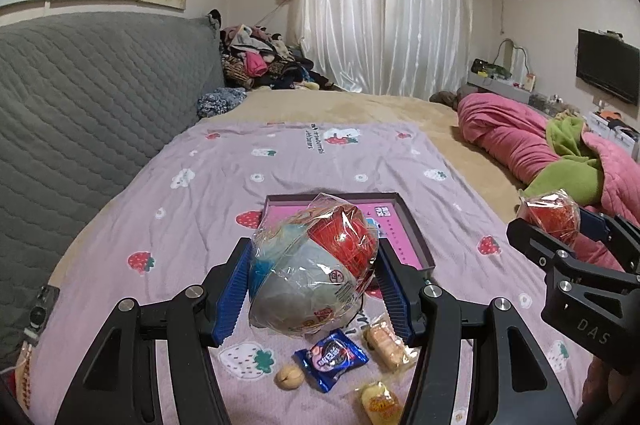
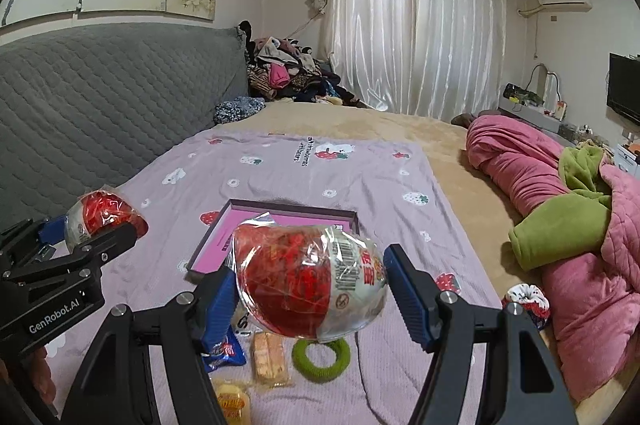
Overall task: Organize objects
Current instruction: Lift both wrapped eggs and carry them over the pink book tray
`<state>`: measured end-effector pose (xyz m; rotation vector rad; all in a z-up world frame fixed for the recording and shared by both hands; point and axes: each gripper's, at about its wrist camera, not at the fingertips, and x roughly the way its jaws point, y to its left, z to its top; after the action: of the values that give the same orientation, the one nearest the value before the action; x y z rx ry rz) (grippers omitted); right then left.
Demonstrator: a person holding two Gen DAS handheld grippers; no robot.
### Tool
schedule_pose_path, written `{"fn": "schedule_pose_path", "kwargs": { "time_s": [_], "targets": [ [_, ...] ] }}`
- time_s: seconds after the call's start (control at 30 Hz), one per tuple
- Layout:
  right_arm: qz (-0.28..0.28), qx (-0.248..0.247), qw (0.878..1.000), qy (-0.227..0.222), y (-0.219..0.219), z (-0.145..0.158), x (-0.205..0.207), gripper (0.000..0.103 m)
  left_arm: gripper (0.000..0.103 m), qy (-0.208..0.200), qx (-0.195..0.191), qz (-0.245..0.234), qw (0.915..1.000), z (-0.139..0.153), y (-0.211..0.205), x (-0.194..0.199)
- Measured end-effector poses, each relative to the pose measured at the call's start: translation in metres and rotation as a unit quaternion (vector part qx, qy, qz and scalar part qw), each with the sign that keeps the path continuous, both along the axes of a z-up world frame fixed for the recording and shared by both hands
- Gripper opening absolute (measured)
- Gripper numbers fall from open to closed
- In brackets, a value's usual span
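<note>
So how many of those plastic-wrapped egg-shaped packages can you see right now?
2. One wrapped egg is clamped in the left tool; the other wrapped egg is in the right tool, both above the blanket. More may be hidden.

Blanket (image 1: pixel 304 161) beyond tray (image 1: pixel 412 225) free; snack packets (image 1: pixel 332 353) crowd near side; pink quilt (image 2: pixel 532 177) blocks right.

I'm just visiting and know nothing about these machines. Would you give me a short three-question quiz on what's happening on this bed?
1. True or false: the left claw grips a plastic-wrapped red and grey round packet.
2. What sits directly beyond both claws on the lilac strawberry-print blanket?
A. shallow purple box lid with pink inside
B. a glass bowl
C. a laptop
3. Fill in: the right claw grips a wrapped red and ____ round packet.

Key: 1 true; 2 A; 3 white.
</note>
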<state>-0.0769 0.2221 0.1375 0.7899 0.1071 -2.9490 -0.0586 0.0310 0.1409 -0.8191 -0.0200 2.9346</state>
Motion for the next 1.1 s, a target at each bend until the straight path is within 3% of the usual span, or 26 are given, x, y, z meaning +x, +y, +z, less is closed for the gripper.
{"fn": "schedule_pose_path", "kwargs": {
  "time_s": [0.5, 1.1],
  "targets": [
    [-0.001, -0.019, 1.000, -0.006, 0.004, -0.004, -0.068, 0.069, 0.062, -0.001, 0.002, 0.008, 1.0000, 0.001, -0.002, -0.079],
    [-0.005, -0.020, 1.000, -0.023, 0.003, -0.033, -0.183, 0.069, 0.062, -0.015, -0.009, 0.010, 0.9998, -0.033, -0.002, -0.210]
  ]
}}
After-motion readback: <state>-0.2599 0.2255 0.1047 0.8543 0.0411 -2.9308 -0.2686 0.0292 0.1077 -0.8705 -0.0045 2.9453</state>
